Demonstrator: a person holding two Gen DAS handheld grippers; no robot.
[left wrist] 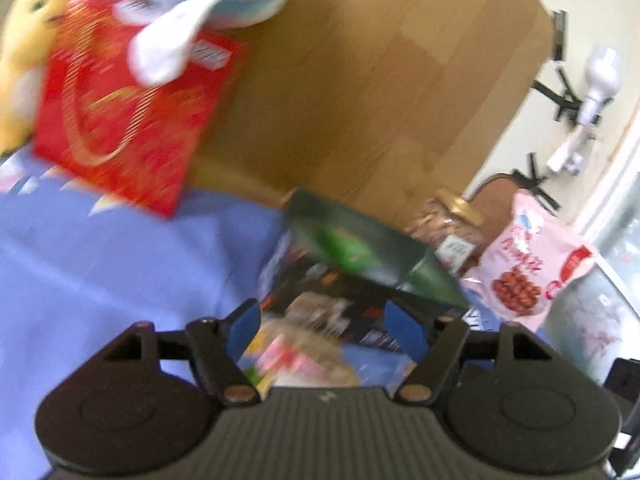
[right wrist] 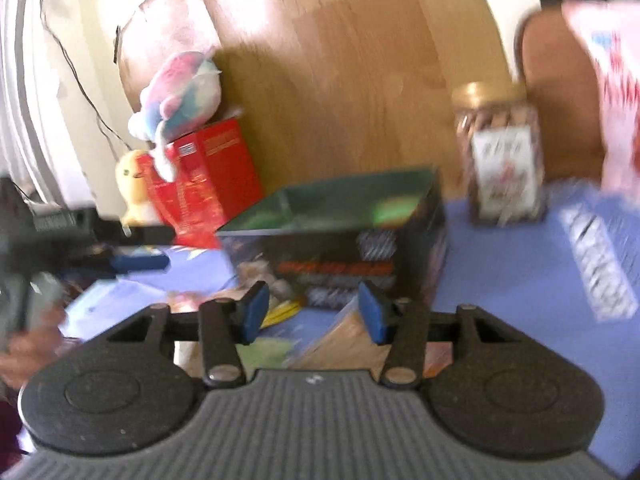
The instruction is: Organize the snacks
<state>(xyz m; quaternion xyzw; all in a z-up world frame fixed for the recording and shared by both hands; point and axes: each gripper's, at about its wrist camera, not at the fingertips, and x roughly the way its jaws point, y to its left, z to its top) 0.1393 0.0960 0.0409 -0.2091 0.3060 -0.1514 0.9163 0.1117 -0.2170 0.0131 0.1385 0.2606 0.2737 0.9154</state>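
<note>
Both the left gripper (left wrist: 324,330) and right gripper (right wrist: 314,312) stand part-open, holding nothing, facing the dark snack box (right wrist: 340,236); jar (right wrist: 500,152) far right, red box (right wrist: 208,176) left, apparently on a blue sheet (right wrist: 500,272).

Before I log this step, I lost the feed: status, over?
Left gripper open, right gripper open, nothing held. Dark box just ahead on the blue cloth, packets below fingers. Jar beside box.
</note>
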